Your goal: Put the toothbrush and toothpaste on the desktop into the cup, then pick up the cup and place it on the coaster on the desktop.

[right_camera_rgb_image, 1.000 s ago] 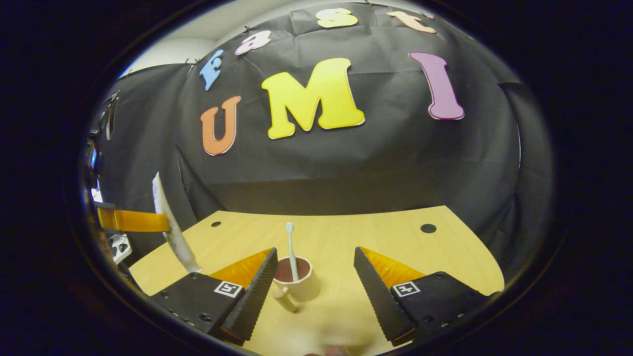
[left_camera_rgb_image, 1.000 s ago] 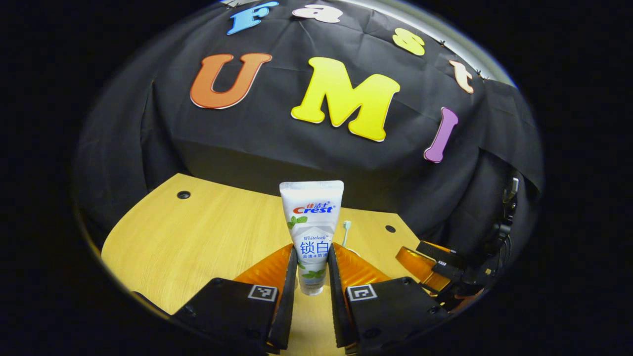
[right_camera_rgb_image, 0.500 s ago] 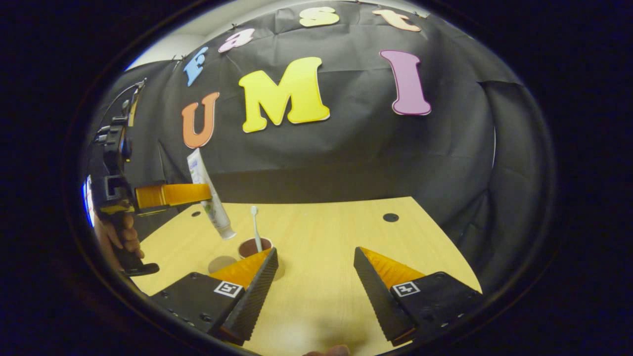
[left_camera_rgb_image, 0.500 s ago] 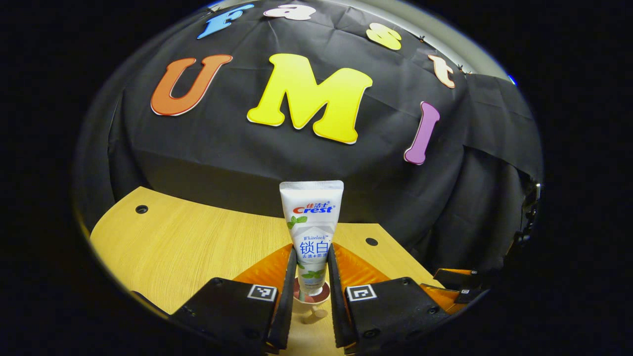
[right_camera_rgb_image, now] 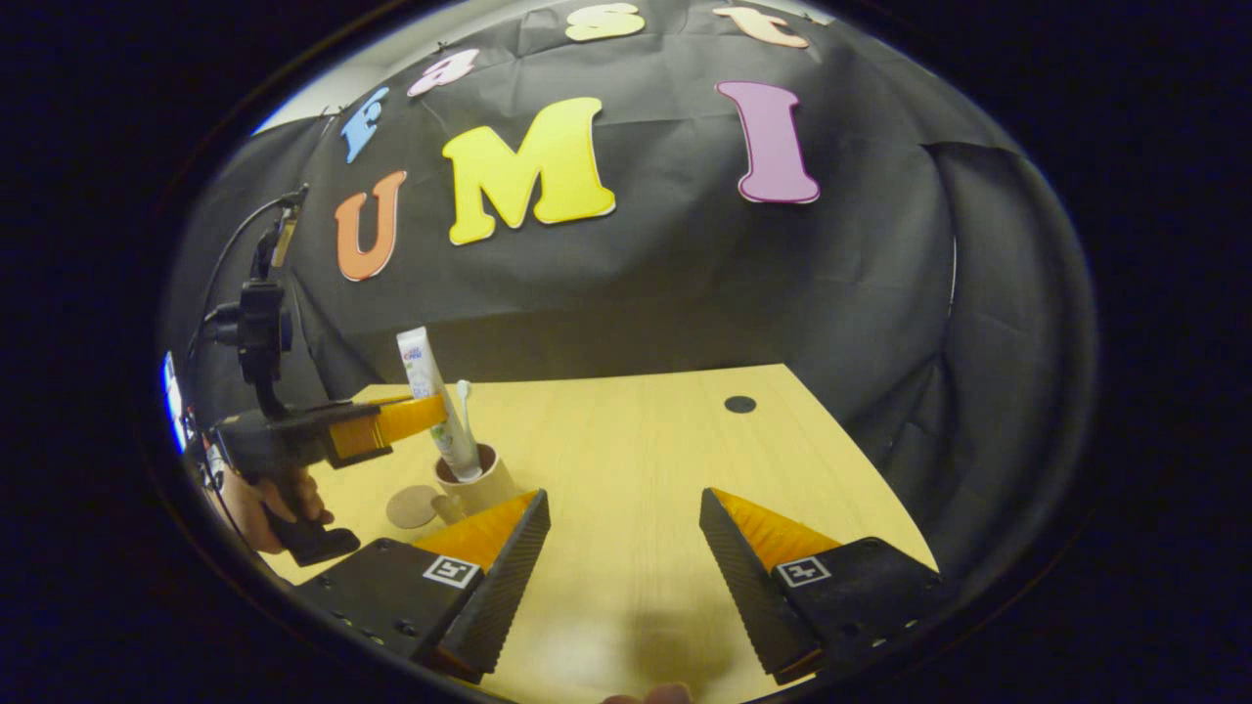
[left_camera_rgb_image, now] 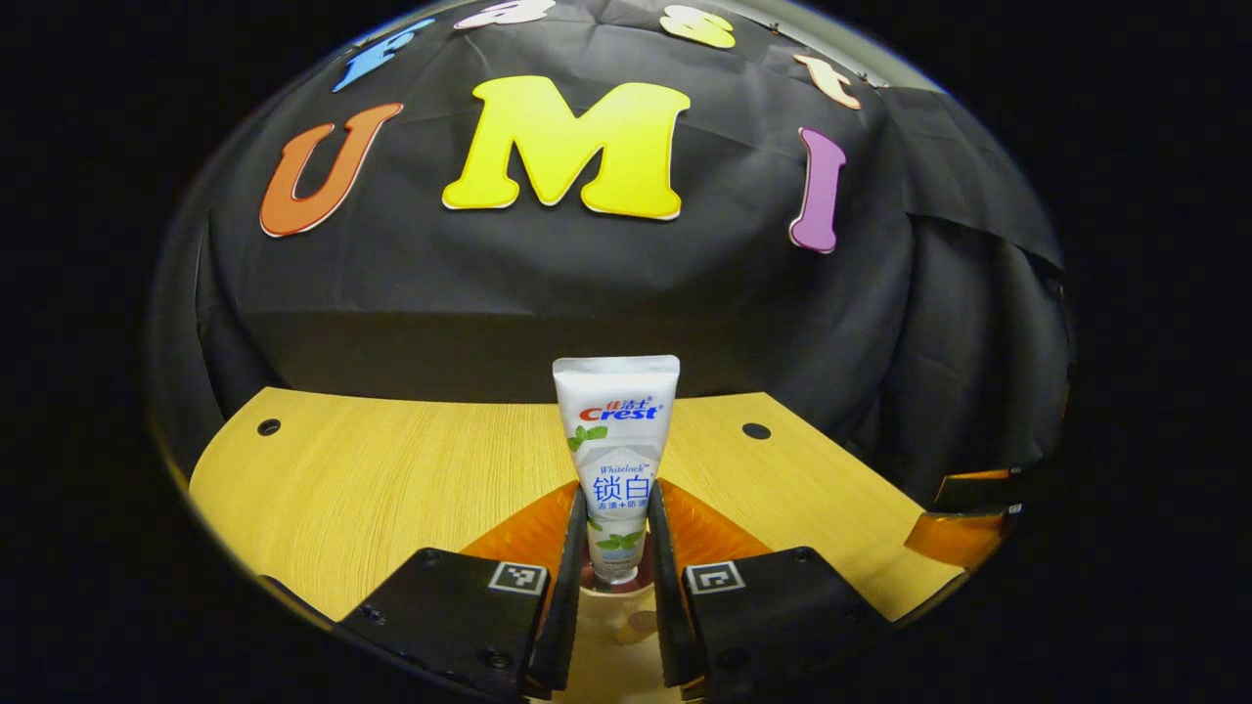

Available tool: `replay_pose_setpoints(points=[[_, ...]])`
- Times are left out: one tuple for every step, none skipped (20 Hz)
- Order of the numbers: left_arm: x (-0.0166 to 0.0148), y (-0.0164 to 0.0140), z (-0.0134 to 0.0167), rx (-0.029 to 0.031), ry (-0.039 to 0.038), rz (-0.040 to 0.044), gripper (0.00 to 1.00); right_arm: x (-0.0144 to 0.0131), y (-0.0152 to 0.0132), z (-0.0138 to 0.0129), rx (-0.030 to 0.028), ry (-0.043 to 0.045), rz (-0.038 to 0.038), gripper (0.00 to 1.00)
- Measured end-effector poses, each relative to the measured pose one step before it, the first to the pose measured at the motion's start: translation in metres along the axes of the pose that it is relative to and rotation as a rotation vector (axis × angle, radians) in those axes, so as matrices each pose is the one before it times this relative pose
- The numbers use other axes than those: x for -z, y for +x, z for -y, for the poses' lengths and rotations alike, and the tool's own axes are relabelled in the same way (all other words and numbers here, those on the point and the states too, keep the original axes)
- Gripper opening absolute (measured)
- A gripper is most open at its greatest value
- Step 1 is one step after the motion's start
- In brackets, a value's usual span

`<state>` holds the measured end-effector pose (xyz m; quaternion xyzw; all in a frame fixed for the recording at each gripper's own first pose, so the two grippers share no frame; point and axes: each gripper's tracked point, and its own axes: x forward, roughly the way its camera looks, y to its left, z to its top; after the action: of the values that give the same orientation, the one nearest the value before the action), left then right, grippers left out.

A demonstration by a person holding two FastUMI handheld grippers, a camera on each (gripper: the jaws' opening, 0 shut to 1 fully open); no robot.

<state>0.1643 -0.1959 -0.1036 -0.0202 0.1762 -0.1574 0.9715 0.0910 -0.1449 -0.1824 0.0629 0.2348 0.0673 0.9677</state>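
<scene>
The wooden desk (right_camera_rgb_image: 626, 460) holds the cup (right_camera_rgb_image: 476, 481), with the toothbrush (right_camera_rgb_image: 464, 401) standing in it. The round coaster (right_camera_rgb_image: 412, 506) lies just beside the cup. The left gripper (left_camera_rgb_image: 616, 528) squeezes the toothpaste (left_camera_rgb_image: 616, 440), its bottom end dipping into the cup. Dropped crooked, the toothpaste could tip the cup over. The right gripper (right_camera_rgb_image: 624, 528), near the cup, is wide apart and holds nothing.

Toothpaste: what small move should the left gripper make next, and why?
Probably open and let go: the left gripper holds the toothpaste upright, cap end already inside the cup beside the toothbrush.
</scene>
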Motion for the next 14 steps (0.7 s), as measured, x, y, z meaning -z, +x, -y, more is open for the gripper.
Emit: replay_pose_setpoints(points=[[0.00698, 0.00243, 0.00313, 0.00136, 0.01185, -0.01445, 0.45, 0.00014, 0.00112, 0.00166, 0.00318, 0.0016, -0.00199, 0.94], [0.0073, -0.00041, 0.00136, -0.00325, 0.00693, -0.01533, 0.4, 0.00061, 0.00048, 0.00167, 0.00142, 0.00075, -0.00315, 0.94], [0.0076, -0.00083, 0.0001, -0.00525, -0.00257, -0.01812, 0.41, -0.00012, 0.00064, 0.00031, 0.00057, 0.00045, -0.00017, 0.94], [0.00364, -0.00166, 0.0, -0.00886, -0.00855, -0.01153, 0.43, -0.00042, 0.00091, 0.00052, -0.00048, 0.00086, 0.00064, 0.94], [-0.00144, -0.00323, -0.00292, -0.01521, -0.00355, 0.01015, 0.53, 0.00028, 0.00022, -0.00176, -0.00284, 0.00112, -0.00068, 0.94], [-0.00265, -0.00221, -0.00322, -0.00977, -0.00062, 0.01572, 0.48, 0.00015, 0.00056, -0.00193, -0.00259, -0.00071, -0.00178, 0.94], [-0.00185, -0.00092, 0.00193, -0.0061, -0.00158, 0.00652, 0.48, 0.00085, 0.00123, -0.00279, -0.00375, -0.00609, -0.00225, 0.94], [-0.00084, -0.00529, -0.0013, -0.00513, 0.00007, -0.00168, 0.47, 0.00101, 0.00089, -0.00416, -0.00578, -0.00394, -0.00358, 0.94], [-0.00083, -0.00482, -0.00201, -0.00368, -0.00272, -0.00208, 0.72, 0.00059, 0.00117, -0.00475, -0.00863, -0.00098, -0.00393, 0.94], [-0.00031, -0.00664, -0.00358, -0.00755, -0.0092, -0.00052, 0.78, -0.00029, 0.00115, -0.00555, -0.00593, -0.00398, -0.0052, 0.94], [-0.00024, -0.00602, -0.00351, -0.00818, -0.01413, 0.00192, 0.82, 0.00135, 0.00029, -0.00505, -0.00544, -0.00466, -0.00369, 0.94], [-0.00131, -0.00682, -0.00517, -0.01174, -0.01416, 0.00138, 0.87, -0.00028, 0.00032, -0.00528, -0.0061, -0.00387, -0.00336, 0.94], [-0.00239, -0.00633, -0.00533, -0.01075, -0.01222, 0.00482, 0.88, 0.00003, -0.00013, -0.00486, -0.00349, -0.00347, -0.00245, 0.94], [-0.00061, -0.00602, -0.00511, -0.01166, -0.01137, 0.00199, 0.89, -0.00056, -0.00022, -0.00458, 0.0028, -0.00678, -0.00598, 0.94]])
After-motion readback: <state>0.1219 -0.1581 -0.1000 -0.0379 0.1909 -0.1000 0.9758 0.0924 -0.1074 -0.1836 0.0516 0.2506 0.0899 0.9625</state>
